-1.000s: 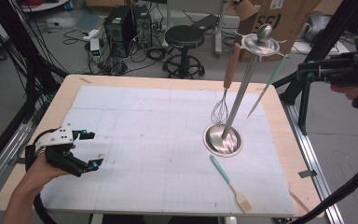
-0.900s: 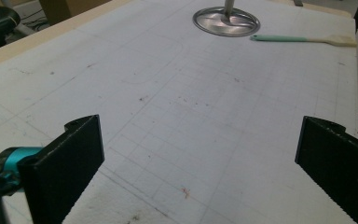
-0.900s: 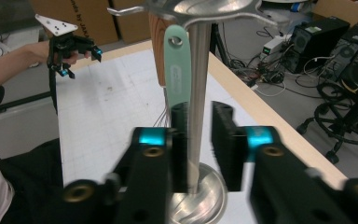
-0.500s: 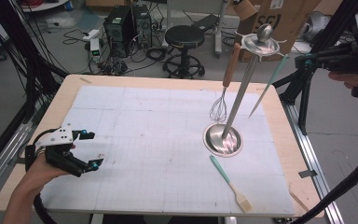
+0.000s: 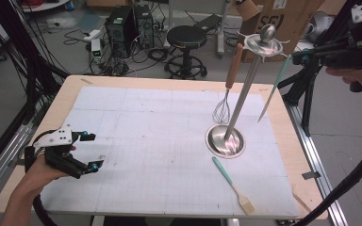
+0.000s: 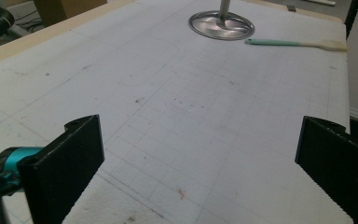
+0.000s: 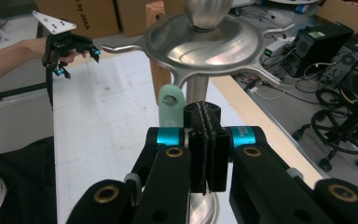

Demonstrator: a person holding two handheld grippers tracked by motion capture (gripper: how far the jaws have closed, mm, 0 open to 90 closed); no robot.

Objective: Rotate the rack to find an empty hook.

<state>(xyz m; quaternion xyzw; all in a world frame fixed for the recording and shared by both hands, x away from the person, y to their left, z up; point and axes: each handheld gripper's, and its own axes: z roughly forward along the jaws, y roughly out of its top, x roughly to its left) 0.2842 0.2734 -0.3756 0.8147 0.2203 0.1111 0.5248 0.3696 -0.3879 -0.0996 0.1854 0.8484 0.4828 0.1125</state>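
Note:
A steel utensil stand (image 5: 242,89) rises from a round base (image 6: 221,25) at the mat's right side. A whisk (image 5: 221,110) with a wooden handle hangs from one arm of its top disc (image 7: 205,42). My right gripper (image 5: 302,59) is raised beside the top disc. Its jaws (image 7: 204,112) are pressed together, and a slim teal utensil (image 5: 273,89) hangs down from their tips. That utensil's holed handle end (image 7: 170,109) sits against the left jaw, just under a hook arm. My left gripper (image 5: 90,150) rests open and empty (image 6: 199,128) low over the mat's left edge.
A teal-handled spatula (image 5: 231,181) lies on the white grid mat (image 5: 146,141) in front of the stand base. Beyond the table stand a black stool (image 5: 186,40), computer cases and cardboard boxes. A tripod leg (image 5: 306,94) stands off the right edge.
My right gripper has drifted up and slightly right near the stand's top, with the teal utensil staying at its tips. The left gripper has kept still.

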